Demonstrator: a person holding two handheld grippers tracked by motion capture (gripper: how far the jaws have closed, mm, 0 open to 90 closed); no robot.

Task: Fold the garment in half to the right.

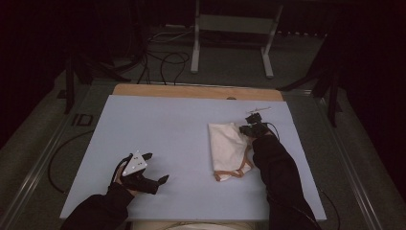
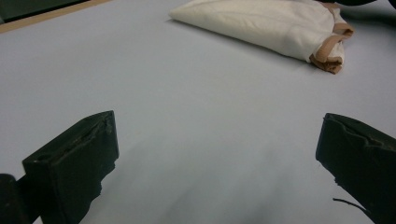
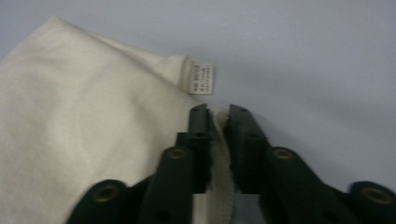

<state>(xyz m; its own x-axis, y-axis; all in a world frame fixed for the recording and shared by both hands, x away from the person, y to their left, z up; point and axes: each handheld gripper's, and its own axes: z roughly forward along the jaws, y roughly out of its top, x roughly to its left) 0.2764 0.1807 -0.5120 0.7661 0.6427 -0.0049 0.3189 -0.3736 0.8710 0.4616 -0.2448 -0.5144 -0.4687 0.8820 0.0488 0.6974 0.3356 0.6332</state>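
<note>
High view: the left hand-held gripper (image 1: 154, 167) rests low on the near left part of the counter (image 1: 163, 124), forearm entering from the bottom edge, its jaws spread and pointing right toward the middle. The right forearm reaches forward along the right side, sleeve lying beside the folded cream cloth bag (image 1: 227, 143); the right hand-held gripper (image 1: 250, 128) sits at the bag's far right corner, though in this dim light the contact itself is hard to make out.

Left gripper view: both jaws stand wide apart with bare counter between them; the cream cloth bag (image 2: 275, 25) lies well ahead, its tan strap (image 2: 329, 51) bunched at one end.

Right gripper view: the right hand-held gripper (image 3: 218, 116) is pinched narrow on the edge of the cream cloth bag (image 3: 84, 126), fabric pressed between the pads, just below a small white label (image 3: 201, 79).
</note>
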